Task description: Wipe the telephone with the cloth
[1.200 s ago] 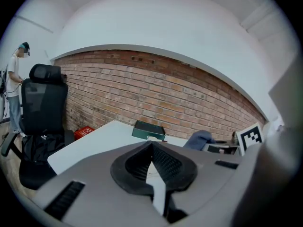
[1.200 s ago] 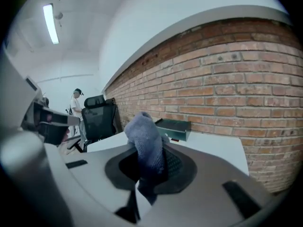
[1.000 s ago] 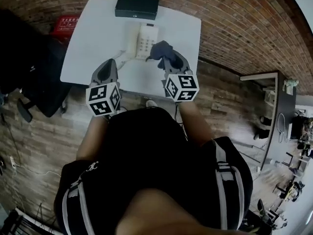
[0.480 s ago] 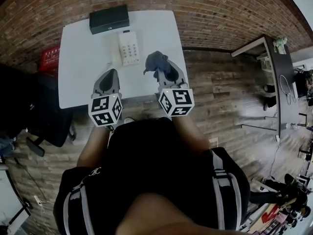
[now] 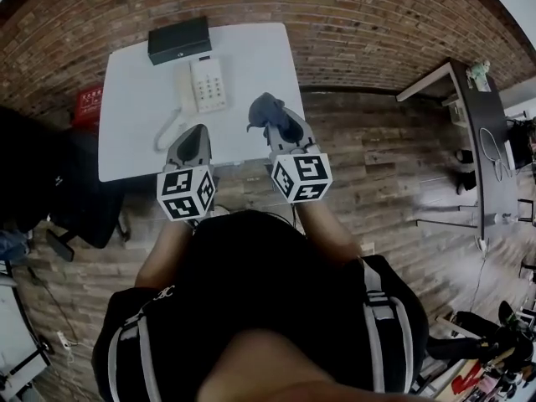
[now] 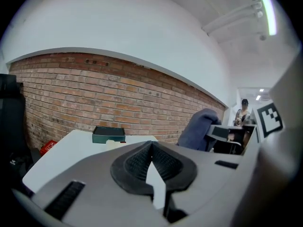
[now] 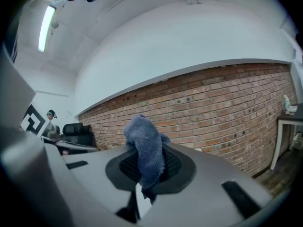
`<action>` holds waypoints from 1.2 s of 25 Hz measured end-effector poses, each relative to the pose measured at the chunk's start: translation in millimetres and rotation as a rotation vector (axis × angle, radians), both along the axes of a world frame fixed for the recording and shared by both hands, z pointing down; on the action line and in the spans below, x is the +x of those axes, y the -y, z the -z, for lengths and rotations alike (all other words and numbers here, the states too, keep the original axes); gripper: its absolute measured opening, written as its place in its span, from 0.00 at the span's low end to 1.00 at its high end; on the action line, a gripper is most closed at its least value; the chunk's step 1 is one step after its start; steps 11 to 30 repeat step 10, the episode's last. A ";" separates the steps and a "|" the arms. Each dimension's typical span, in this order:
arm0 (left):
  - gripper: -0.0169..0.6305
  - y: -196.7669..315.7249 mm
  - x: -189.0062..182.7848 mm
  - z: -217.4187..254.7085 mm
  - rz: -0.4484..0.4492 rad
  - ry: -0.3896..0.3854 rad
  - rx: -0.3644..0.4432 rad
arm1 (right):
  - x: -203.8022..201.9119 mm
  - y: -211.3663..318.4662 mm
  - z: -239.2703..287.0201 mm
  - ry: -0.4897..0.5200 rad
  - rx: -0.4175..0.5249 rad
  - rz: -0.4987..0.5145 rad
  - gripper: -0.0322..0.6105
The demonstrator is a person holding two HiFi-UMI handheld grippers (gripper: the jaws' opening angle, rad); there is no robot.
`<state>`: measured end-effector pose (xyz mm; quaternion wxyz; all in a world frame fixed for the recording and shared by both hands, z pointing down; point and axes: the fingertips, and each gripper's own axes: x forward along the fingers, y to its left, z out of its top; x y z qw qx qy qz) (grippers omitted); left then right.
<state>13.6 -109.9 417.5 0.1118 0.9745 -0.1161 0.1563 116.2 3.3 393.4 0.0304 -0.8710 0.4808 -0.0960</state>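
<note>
Right gripper [image 7: 147,161] fingers pinch the cloth [image 7: 142,131]; left gripper [image 6: 151,146] fingers pressed together, empty. Only the head view shows the phone [image 5: 207,85] — long axis near-to-far, by the counter's [image 5: 260,65] far-left corner, just before a box [image 5: 178,40].

The person wears a black top [image 5: 251,283] with short sleeves. A grey band [image 5: 381,325] with white edges runs down each side of it. The left gripper [image 5: 198,130] and the right gripper [image 5: 282,124] look the same: a smooth grey shell, wide at the back and thin at the front. Each has a white cube [image 5: 186,195] at the back with black square marks on its sides. Up close, the left gripper has black pads [image 6: 135,162] with lots of tiny ridges, and a thin black slot [image 6: 66,198] in the grey shell. The right gripper has the same ridged pads and slot
</note>
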 end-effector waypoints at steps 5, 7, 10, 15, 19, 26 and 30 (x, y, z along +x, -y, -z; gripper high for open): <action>0.03 -30.3 -8.1 -4.6 0.022 0.028 0.005 | -9.7 -25.3 -4.1 0.015 -0.004 0.050 0.09; 0.03 -42.4 -9.9 -4.5 0.021 0.032 0.010 | -9.4 -33.9 -4.0 0.014 -0.002 0.053 0.08; 0.03 -58.9 -12.8 -4.6 0.019 0.037 0.011 | -8.7 -45.5 -4.0 0.011 -0.001 0.049 0.08; 0.03 -58.9 -12.8 -4.6 0.019 0.037 0.011 | -8.7 -45.5 -4.0 0.011 -0.001 0.049 0.08; 0.03 -58.9 -12.8 -4.6 0.019 0.037 0.011 | -8.7 -45.5 -4.0 0.011 -0.001 0.049 0.08; 0.03 -58.9 -12.8 -4.6 0.019 0.037 0.011 | -8.7 -45.5 -4.0 0.011 -0.001 0.049 0.08; 0.03 -58.9 -12.8 -4.6 0.019 0.037 0.011 | -8.7 -45.5 -4.0 0.011 -0.001 0.049 0.08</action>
